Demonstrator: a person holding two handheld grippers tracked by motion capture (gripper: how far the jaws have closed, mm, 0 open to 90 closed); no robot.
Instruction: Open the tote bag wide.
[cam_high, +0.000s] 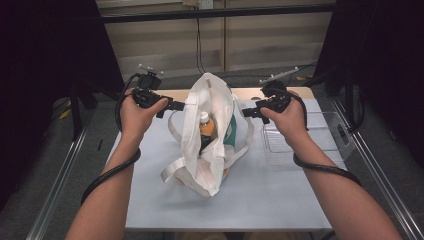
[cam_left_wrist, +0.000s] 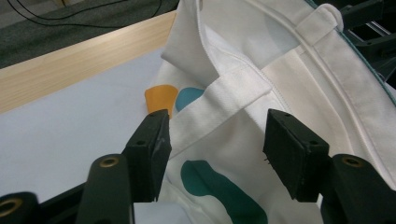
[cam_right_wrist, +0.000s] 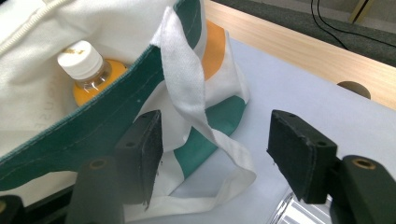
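White cloth tote bag (cam_high: 207, 135) standing on pale table (cam_high: 260, 200), orange-drink plastic bottle (cam_high: 206, 126) showing inside, left gripper (cam_left_wrist: 217, 140) and right gripper (cam_right_wrist: 215, 144) flanking it, both jaws spread, gripping nothing.

The high view looks forward and down from above the person's side of the bench (cam_high: 225, 200), taking in the whole white tote bag (cam_high: 207, 135). The left gripper view sits close against the bag's cloth (cam_left_wrist: 261, 93), looking along its jaws. The right gripper view looks from the bag's opposite side, equally near. All three share the bag; two share its orange-drink bottle (cam_right_wrist: 86, 70).
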